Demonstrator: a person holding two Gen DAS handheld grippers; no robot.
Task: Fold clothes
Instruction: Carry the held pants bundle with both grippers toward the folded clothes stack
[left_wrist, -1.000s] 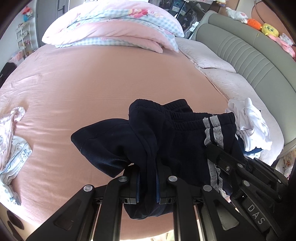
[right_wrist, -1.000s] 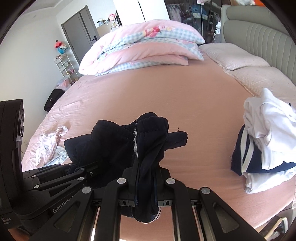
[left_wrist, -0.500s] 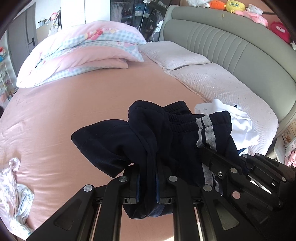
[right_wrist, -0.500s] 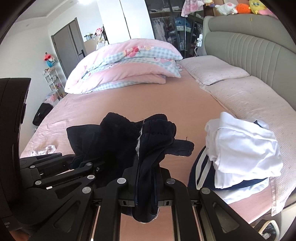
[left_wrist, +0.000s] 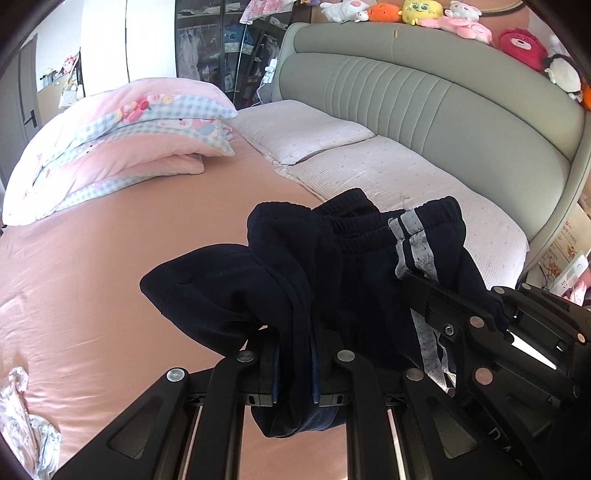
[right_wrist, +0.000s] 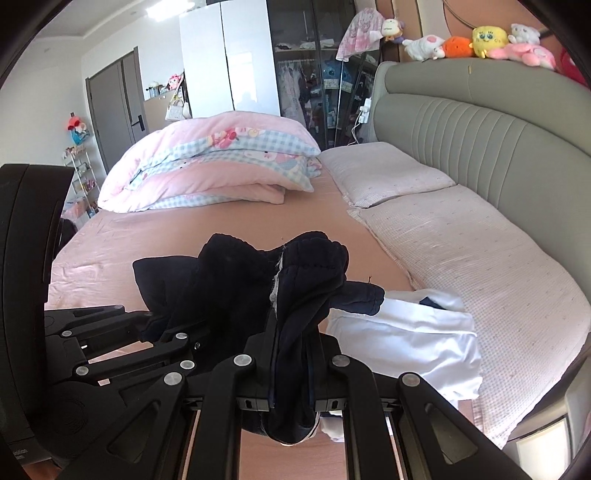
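Your left gripper (left_wrist: 293, 363) and right gripper (right_wrist: 291, 363) both pinch the dark trousers (left_wrist: 332, 273) above the bed (left_wrist: 110, 258).

The navy trousers (left_wrist: 332, 280) are thick, matt knit cloth with a ribbed elastic waistband and speckled grey stripes, pinched in the left gripper (left_wrist: 293, 369) and right gripper (right_wrist: 291, 369), both matt black plastic with dull round metal rivets. The pink bedsheet (left_wrist: 110, 295) looks smooth with a faint sheen and fine creases. The grey-green headboard (left_wrist: 443, 107) is smooth, channelled padding like leather, and the folded white garments (right_wrist: 406, 332) are plain smooth cloth.
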